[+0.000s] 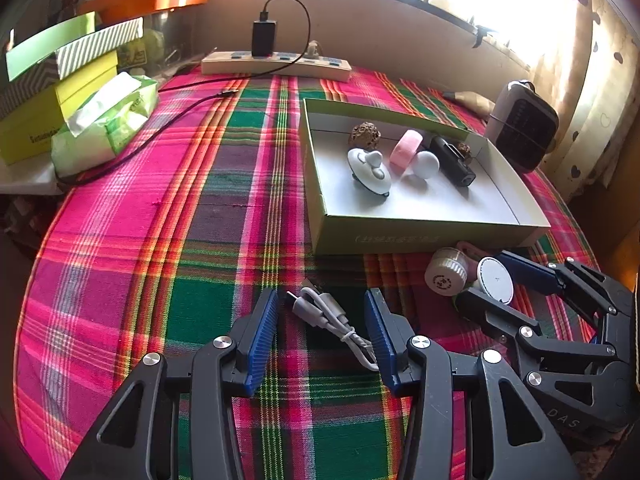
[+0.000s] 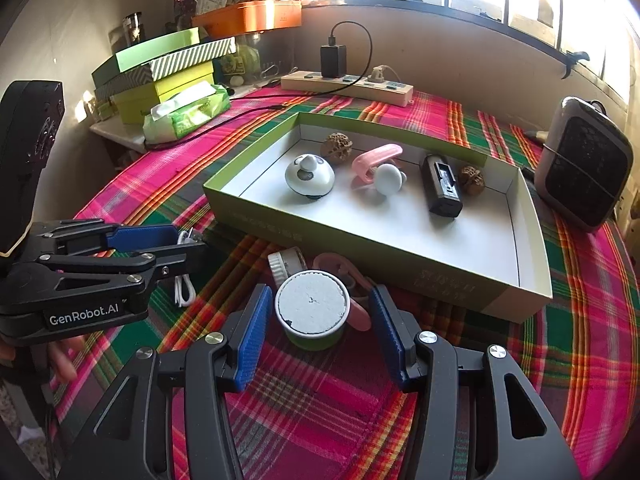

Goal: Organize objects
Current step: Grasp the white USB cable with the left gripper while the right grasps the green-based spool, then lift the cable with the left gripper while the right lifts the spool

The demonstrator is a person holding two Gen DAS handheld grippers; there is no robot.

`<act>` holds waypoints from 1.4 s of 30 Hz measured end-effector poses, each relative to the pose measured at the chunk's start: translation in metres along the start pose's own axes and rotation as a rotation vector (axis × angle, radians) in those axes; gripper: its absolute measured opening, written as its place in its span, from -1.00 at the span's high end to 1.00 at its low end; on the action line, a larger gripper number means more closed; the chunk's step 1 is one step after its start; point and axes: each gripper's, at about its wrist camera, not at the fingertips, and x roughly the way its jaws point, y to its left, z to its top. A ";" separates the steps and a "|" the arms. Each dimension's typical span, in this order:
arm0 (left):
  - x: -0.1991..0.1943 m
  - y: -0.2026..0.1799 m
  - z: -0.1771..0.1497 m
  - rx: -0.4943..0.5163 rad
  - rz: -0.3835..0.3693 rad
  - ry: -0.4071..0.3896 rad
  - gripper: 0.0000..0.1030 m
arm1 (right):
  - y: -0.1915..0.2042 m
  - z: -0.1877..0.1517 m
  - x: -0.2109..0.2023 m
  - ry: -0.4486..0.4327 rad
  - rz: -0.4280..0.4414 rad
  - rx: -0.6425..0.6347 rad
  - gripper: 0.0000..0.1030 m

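Your left gripper (image 2: pixel 192 240) and right gripper (image 2: pixel 320 332) are black, with ribbed blue pads (image 2: pixel 254 332), silver screws (image 2: pixel 214 338) and white GenRobot.AI lettering (image 2: pixel 84 314).

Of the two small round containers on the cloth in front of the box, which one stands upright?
The green cup with the white lid, between the right gripper fingers, stands upright. The cream jar behind it lies on its side.

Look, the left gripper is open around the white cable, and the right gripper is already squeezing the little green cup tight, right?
Not quite. The right gripper is open around the little green cup, with gaps on both sides, as the right wrist view shows. The left gripper is indeed open around the white cable.
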 end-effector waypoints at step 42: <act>-0.008 0.003 -0.005 0.052 0.014 -0.013 0.69 | 0.001 -0.006 -0.016 -0.042 0.043 0.031 0.31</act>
